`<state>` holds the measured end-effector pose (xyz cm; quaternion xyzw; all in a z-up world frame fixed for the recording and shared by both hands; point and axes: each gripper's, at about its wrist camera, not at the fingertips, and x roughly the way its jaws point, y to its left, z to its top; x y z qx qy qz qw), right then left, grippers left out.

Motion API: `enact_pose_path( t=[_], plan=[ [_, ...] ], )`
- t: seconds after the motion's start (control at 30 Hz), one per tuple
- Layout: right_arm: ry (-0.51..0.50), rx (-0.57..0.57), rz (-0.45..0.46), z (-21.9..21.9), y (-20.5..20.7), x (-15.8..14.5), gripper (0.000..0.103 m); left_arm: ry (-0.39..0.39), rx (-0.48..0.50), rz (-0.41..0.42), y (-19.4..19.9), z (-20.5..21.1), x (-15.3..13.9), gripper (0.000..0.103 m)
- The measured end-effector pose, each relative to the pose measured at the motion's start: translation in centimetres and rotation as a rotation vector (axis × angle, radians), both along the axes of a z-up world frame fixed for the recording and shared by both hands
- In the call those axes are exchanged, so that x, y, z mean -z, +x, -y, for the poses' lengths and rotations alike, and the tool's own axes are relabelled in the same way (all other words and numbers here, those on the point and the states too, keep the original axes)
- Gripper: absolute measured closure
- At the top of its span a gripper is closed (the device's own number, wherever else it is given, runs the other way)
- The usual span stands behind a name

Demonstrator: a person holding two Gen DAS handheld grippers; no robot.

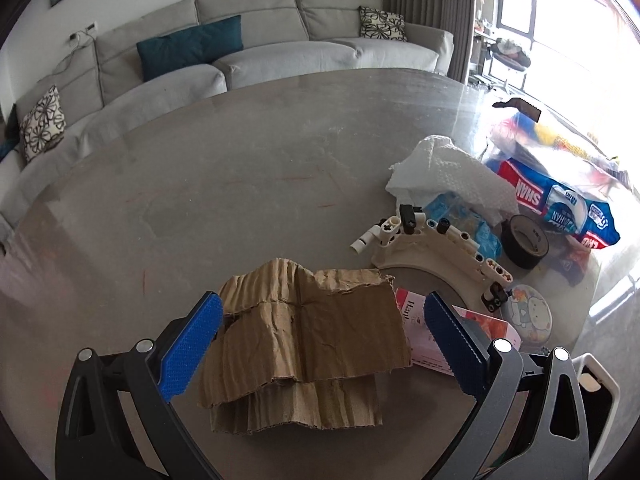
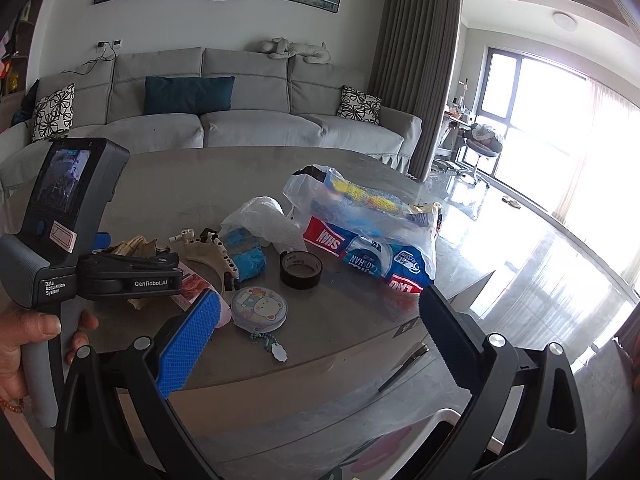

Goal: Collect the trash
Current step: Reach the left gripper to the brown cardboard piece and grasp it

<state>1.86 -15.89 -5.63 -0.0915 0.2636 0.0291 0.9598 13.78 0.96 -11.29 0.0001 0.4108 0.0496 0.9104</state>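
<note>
A: What does the left wrist camera give you that the right one can't?

B: The torn cardboard [image 1: 304, 344], flat on the grey table [image 1: 200, 184]. The left tongs [image 1: 323, 350] stand wide apart over it, one blue finger at each side edge, closing on nothing. In the right view the cardboard is mostly hidden behind the left tool's body; only a crumpled brown bit [image 2: 136, 246] shows.

A: And the right camera's own share?

B: The person's hand [image 2: 28, 344] round the left tool's handle, and the near table edge with the shiny floor past it. The right tongs [image 2: 320, 338] are wide as well, empty, hanging just off that near edge.

A: Other trash?

B: A white crumpled paper towel [image 1: 444, 168], a blue crumpled wrapper [image 2: 246, 258] beside it, and a clear plastic bag [image 2: 360, 216] holding printed packets at the right. A pink leaflet [image 1: 424, 340] pokes out from under the cardboard's right side.

A: And the rest of the clutter?

B: A black tape roll [image 2: 301, 270], a white curved toy part [image 1: 432, 248] with pegs, and a round cartoon pouch [image 2: 259, 306] with a bead chain near the front edge.

A: Free room?

B: The table's left and far half is bare, up to the far edge facing the sofa [image 2: 240, 120]. Everything crowds the right side.
</note>
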Motion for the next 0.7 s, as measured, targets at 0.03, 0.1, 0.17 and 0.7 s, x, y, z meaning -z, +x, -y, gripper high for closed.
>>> enact_pose_path(
  t=[0.03, 0.1, 0.17, 0.7],
  plan=[
    [-0.001, 0.0, -0.002, 0.0, 0.0, 0.1, 0.004, -0.007, -0.005, 0.007, 0.0, -0.1, 0.0, 0.003],
    [-0.005, 0.001, -0.005, 0.0, 0.0, 0.2, 0.004, -0.007, -0.011, 0.007, 0.0, -0.2, 0.0, 0.003],
    [-0.004, 0.003, -0.009, 0.0, 0.0, 0.2, 0.004, -0.009, -0.017, 0.01, 0.0, -0.4, 0.0, 0.003],
    [0.004, -0.019, -0.012, -0.4, -0.2, 0.1, 0.004, 0.035, -0.014, 0.063, -1.9, -0.2, -0.6, 0.078]
  ],
)
